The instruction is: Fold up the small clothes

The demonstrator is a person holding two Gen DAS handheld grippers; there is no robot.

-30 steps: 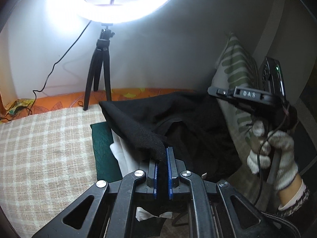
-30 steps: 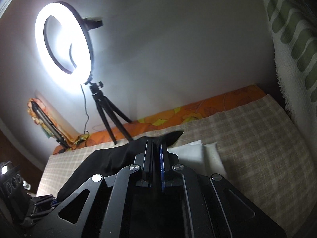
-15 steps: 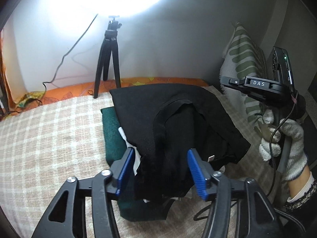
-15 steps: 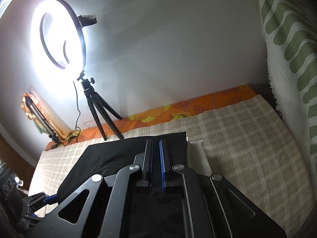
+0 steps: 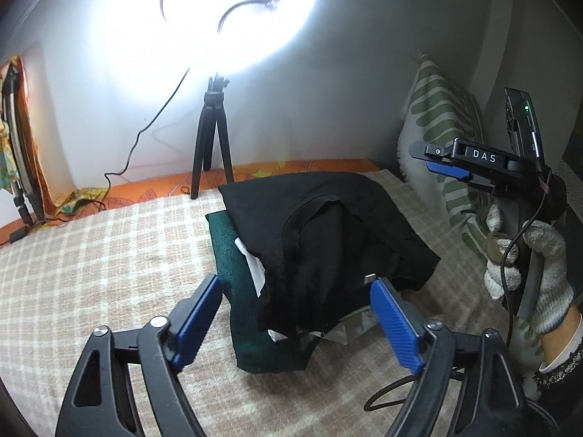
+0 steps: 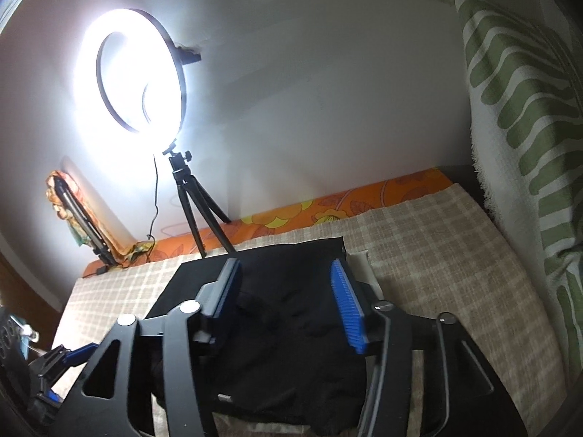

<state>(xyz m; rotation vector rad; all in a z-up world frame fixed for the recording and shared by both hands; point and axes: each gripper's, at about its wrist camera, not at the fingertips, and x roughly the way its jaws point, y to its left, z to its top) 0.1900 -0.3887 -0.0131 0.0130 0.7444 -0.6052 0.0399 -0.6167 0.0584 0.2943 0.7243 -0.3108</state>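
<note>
A checked beige blanket (image 5: 91,255) covered the bed, with an orange floral sheet (image 6: 328,211) showing along its far edge against the pale wall. A green-and-white patterned cushion (image 6: 528,109) stood upright at the right side of the bed. At the back, a lit ring light (image 6: 138,73) sat on a small black tripod (image 5: 213,138), its cable trailing down to the left; a second folded stand wrapped in colourful cloth (image 5: 18,127) leaned in the left corner. Near the middle of the blanket lay the black garment (image 5: 328,225), loosely folded and rumpled, resting on top of a dark green garment (image 5: 233,280), with some white cloth (image 5: 251,262) peeking out between the two at the left and front edges. The left gripper (image 5: 297,320) hung just in front of this pile with its blue-padded fingers (image 5: 393,324) spread wide apart, holding nothing, the near edge of the black garment showing between them. The right gripper (image 6: 288,298) was likewise released, its blue pads well apart and empty, poised over the black garment (image 6: 291,346); whether it touched the fabric could not be told. In the left wrist view that same tool appeared at the right, raised beside the cushion and gripped by a white-gloved hand (image 5: 528,266), a thin black cable running down from it.
</note>
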